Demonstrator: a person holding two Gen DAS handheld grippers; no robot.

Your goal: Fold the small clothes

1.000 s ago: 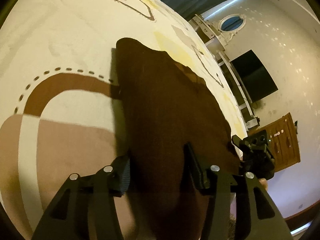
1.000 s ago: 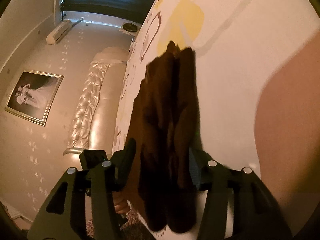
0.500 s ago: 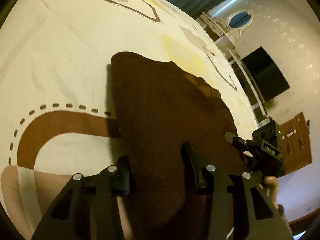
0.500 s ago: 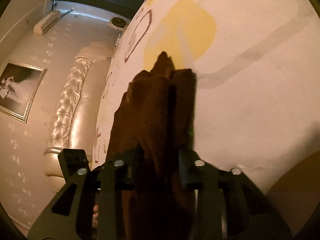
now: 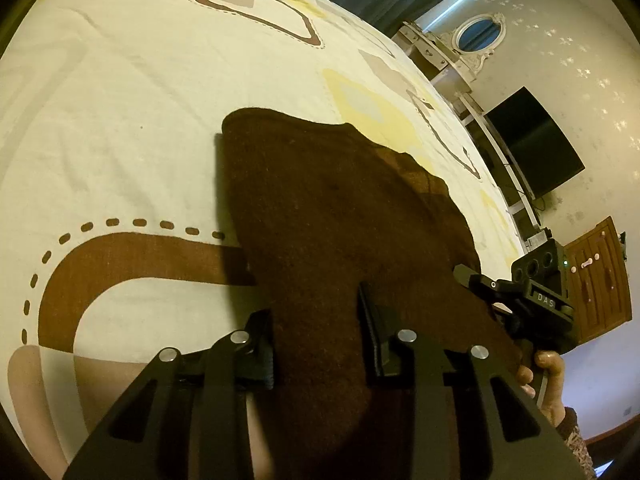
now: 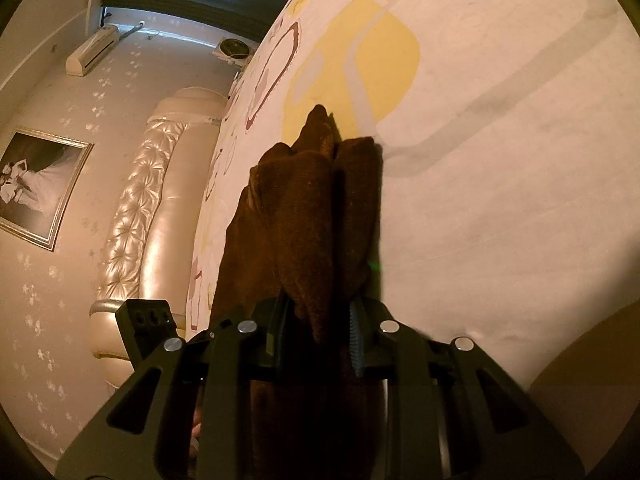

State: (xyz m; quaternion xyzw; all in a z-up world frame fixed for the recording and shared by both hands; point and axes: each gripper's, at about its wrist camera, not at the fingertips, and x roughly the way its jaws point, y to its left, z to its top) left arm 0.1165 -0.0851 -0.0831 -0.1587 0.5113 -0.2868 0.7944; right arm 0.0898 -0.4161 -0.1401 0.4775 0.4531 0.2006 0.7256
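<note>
A dark brown fuzzy garment (image 5: 340, 208) lies on the patterned bed sheet (image 5: 140, 100), running from my left gripper away toward the middle of the bed. My left gripper (image 5: 318, 340) straddles its near end. Its jaws are closing, with a wide gap still between them and the cloth in that gap. In the right wrist view the same garment (image 6: 304, 208) is bunched into folds. My right gripper (image 6: 318, 320) has its jaws closing, and both pads press on the gathered cloth. The right gripper (image 5: 532, 296) also shows at the garment's far corner, held by a person's hand (image 5: 548, 372).
The cream sheet (image 6: 500, 160) carries brown and yellow shapes. Beyond the bed stand a dark television (image 5: 532, 144), a wooden cabinet (image 5: 600, 280) and a white dresser with an oval mirror (image 5: 476, 36). A quilted headboard (image 6: 136, 220) and a framed picture (image 6: 36, 184) are on the other side.
The right jaws have drawn in from wide apart onto the bunched cloth. The left jaws have narrowed around the garment's near end. The right gripper moved forward along the garment.
</note>
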